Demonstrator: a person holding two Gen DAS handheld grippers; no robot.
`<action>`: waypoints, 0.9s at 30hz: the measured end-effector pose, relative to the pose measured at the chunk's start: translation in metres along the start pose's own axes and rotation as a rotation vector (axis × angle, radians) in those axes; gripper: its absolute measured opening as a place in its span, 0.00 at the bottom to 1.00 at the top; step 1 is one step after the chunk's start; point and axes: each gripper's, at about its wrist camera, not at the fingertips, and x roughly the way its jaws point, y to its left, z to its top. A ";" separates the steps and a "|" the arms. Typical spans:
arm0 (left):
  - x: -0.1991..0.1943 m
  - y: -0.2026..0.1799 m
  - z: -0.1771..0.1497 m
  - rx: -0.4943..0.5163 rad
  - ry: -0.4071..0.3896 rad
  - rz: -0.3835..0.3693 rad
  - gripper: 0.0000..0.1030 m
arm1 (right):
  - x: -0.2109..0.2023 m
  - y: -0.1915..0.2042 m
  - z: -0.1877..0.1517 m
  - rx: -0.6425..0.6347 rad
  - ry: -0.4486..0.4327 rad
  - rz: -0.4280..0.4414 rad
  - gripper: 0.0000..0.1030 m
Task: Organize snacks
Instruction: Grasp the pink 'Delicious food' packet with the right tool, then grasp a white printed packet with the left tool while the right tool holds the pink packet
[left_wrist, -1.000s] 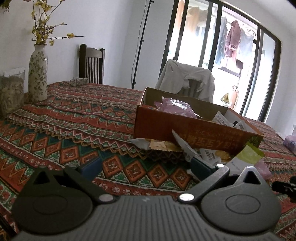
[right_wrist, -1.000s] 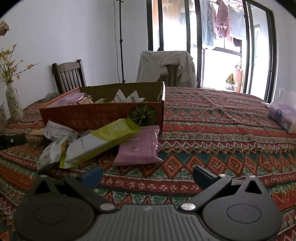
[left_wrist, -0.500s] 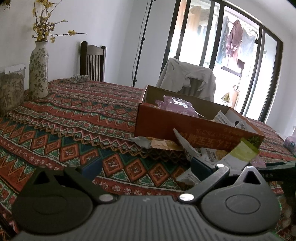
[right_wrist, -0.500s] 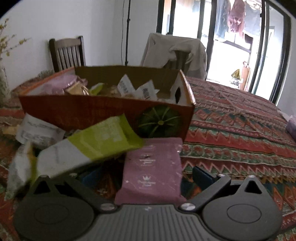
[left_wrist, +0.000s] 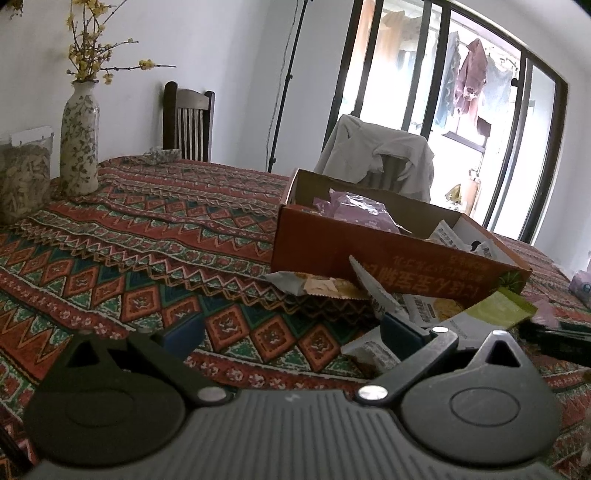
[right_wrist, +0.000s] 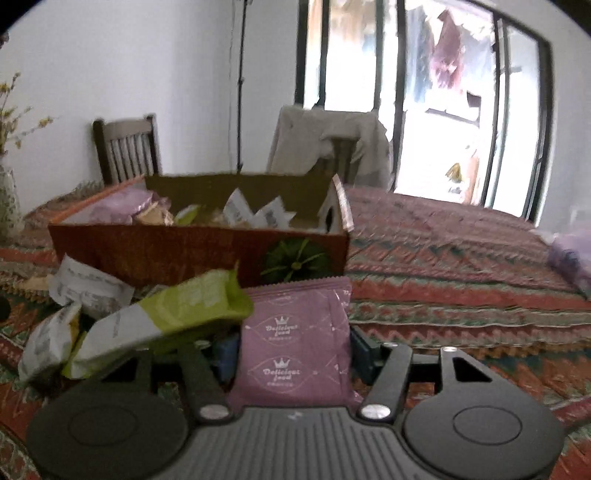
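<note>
The right claw (right_wrist: 293, 350) closes its two blue fingers (right_wrist: 226, 352) on either side of a purple snack packet (right_wrist: 295, 339), gripping it by its lower edges at the front of a patterned table (right_wrist: 461, 266). The packet stands nearly upright between the fingers, its printed face toward the camera and its serrated top edge just in front of an orange cardboard box (right_wrist: 192, 251). A green-and-white packet (right_wrist: 166, 321) leans across the packet's left side, and crumpled white wrappers (right_wrist: 85, 288) lie heaped further left against the box wall. Inside the box sit more packets, purple at the left end and white toward the right.

The left claw (left_wrist: 291, 332) hangs wide open and empty over the table (left_wrist: 147, 258), one blue finger (left_wrist: 183, 332) above bare cloth and the other beside the loose wrappers (left_wrist: 424, 310) piled at the foot of the box (left_wrist: 369, 254). From this side the green-and-white packet (left_wrist: 495, 310) shows at the far right of the heap, with the dark body of the other tool just beyond it. A flowered vase (left_wrist: 79, 140) of yellow blossoms stands at the table's far left corner beside a clear jar (left_wrist: 24, 177), and two chairs (left_wrist: 188, 118) stand behind the table, one draped with a pale jacket (left_wrist: 376, 158).
</note>
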 end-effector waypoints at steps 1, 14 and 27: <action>0.000 0.000 0.000 -0.001 -0.002 0.004 1.00 | -0.004 -0.003 -0.001 0.014 -0.017 -0.010 0.58; 0.004 -0.022 0.010 0.001 0.056 0.039 1.00 | -0.019 -0.021 -0.006 0.092 -0.086 0.007 0.58; 0.028 -0.070 0.013 0.039 0.145 0.064 1.00 | -0.020 -0.022 -0.008 0.114 -0.096 0.055 0.58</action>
